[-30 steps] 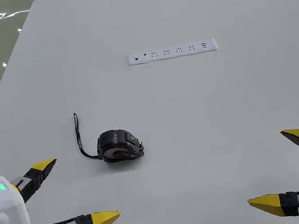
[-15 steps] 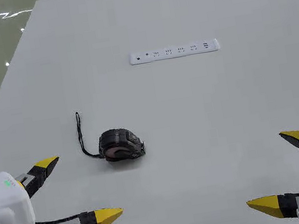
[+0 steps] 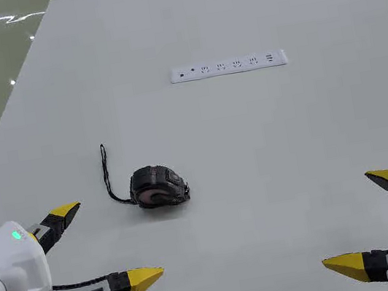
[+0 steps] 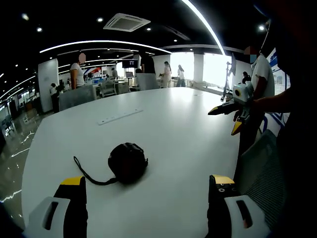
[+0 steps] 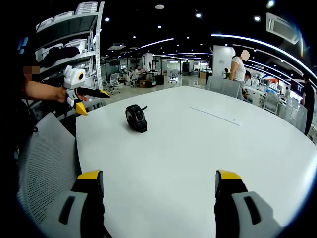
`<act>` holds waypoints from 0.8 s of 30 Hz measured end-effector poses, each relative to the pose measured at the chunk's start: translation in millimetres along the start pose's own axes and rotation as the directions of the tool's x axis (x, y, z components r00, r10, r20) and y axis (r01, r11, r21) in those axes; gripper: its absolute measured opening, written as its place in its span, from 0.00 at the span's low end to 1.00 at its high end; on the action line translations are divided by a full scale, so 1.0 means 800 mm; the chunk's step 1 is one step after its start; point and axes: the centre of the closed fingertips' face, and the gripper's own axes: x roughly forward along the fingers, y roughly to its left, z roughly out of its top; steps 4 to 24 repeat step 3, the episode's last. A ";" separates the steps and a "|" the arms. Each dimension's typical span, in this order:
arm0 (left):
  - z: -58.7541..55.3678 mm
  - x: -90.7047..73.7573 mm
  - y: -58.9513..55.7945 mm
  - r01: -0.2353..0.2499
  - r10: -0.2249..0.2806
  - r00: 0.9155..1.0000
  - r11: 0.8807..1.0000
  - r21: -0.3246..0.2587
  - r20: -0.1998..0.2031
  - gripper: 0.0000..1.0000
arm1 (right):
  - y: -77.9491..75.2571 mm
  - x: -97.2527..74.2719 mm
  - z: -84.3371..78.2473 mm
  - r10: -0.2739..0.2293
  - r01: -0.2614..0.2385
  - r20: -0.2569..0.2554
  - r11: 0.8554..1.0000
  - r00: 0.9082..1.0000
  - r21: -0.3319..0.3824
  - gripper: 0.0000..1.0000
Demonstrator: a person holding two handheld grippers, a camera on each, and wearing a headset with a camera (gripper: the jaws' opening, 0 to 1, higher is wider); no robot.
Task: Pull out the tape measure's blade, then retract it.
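A black tape measure (image 3: 158, 186) lies on the white table (image 3: 250, 129), its thin black wrist strap (image 3: 106, 174) trailing off to the left; its blade is inside the case. The tape measure (image 4: 127, 162) sits straight ahead between the left gripper's jaws, and it (image 5: 135, 118) lies far off in the right gripper view. My left gripper (image 3: 106, 244) is open at the near left, short of the tape measure. My right gripper (image 3: 365, 220) is open at the near right, well away from it. Both hold nothing.
A white power strip (image 3: 229, 66) lies flat on the table beyond the tape measure. The table's left edge (image 3: 16, 92) drops off to a glossy floor. People and office chairs stand around the room in the gripper views.
The head camera has shifted slightly, so the whole scene sits a little to the right. The left gripper has crept slightly forward. The tape measure has stayed put.
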 end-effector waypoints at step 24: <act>-0.001 0.000 0.000 0.000 0.000 1.000 1.000 0.000 -0.001 1.00 | -0.001 0.000 0.000 -0.002 0.002 -0.001 1.000 1.000 0.000 0.96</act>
